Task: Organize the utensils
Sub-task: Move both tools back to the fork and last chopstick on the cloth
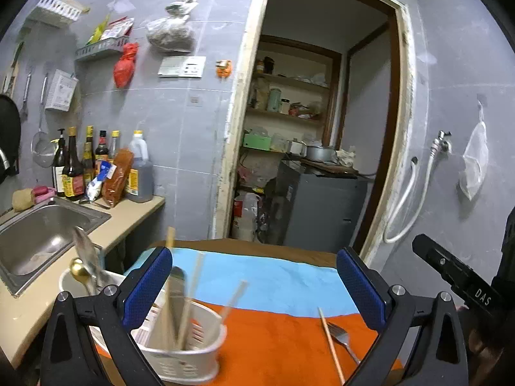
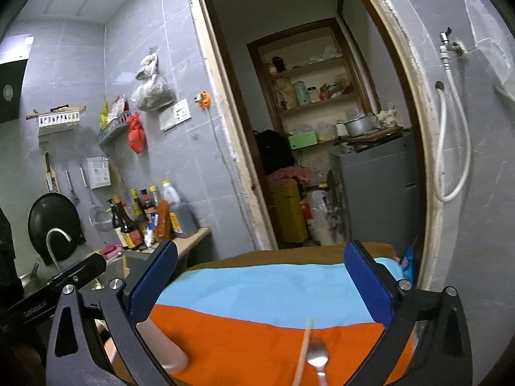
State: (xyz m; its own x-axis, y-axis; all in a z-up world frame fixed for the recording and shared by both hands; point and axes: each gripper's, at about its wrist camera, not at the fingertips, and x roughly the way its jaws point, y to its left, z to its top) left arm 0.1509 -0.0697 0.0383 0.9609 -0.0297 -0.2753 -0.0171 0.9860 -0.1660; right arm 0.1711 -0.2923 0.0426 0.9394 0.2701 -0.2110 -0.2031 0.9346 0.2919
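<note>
A white slotted utensil holder (image 1: 190, 350) stands at the left of the orange and blue cloth (image 1: 276, 328), with chopsticks (image 1: 188, 302) and a dark utensil standing in it. Spoons, one gold (image 1: 77, 267), stick up behind it. A steel fork (image 1: 341, 337) and one loose chopstick (image 1: 331, 347) lie on the orange part. My left gripper (image 1: 254, 286) is open and empty above the cloth, the holder by its left finger. My right gripper (image 2: 260, 286) is open and empty; the fork (image 2: 318, 358) and chopstick (image 2: 304, 347) lie below it. The holder's rim (image 2: 167, 350) is blurred at lower left.
A steel sink (image 1: 38, 234) and a counter with sauce bottles (image 1: 96, 167) are to the left. An open doorway (image 1: 309, 128) leads to a storeroom with shelves and a grey cabinet. A tap with white hose (image 1: 415, 193) hangs on the right wall.
</note>
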